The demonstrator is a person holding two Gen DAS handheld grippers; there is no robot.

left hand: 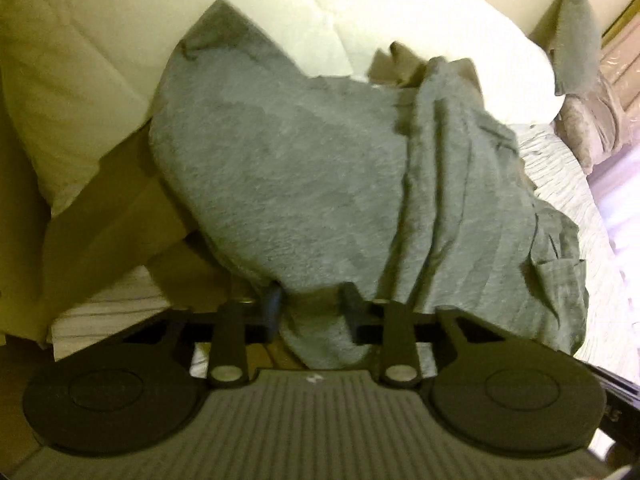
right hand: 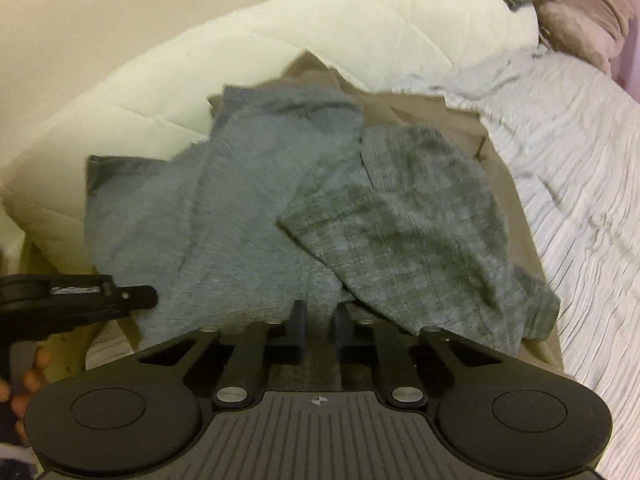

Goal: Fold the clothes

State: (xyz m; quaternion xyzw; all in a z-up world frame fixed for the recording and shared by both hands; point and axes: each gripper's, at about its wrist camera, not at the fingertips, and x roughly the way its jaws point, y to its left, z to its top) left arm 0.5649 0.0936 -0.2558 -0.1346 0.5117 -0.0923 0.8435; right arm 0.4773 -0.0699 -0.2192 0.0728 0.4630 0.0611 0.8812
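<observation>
A grey knit garment (left hand: 280,160) lies crumpled on the bed, with one part folded over itself on the right (right hand: 420,216). In the left wrist view my left gripper (left hand: 313,304) is at the garment's near edge. A bunch of grey cloth fills the gap between its fingers, which press on it. My right gripper (right hand: 320,318) stands with its jaws nearly together at the near hem of the grey garment (right hand: 224,208), pinching the cloth. The left gripper (right hand: 150,296) also shows at the left edge of the right wrist view, held by a hand (right hand: 28,376).
A tan cloth (right hand: 400,108) lies under the grey garment. A thick white duvet (right hand: 280,40) is heaped behind it. A ribbed pale bed cover (right hand: 560,200) stretches to the right. A grey pillow (left hand: 576,32) and pinkish pillows (left hand: 588,120) lie at the far right.
</observation>
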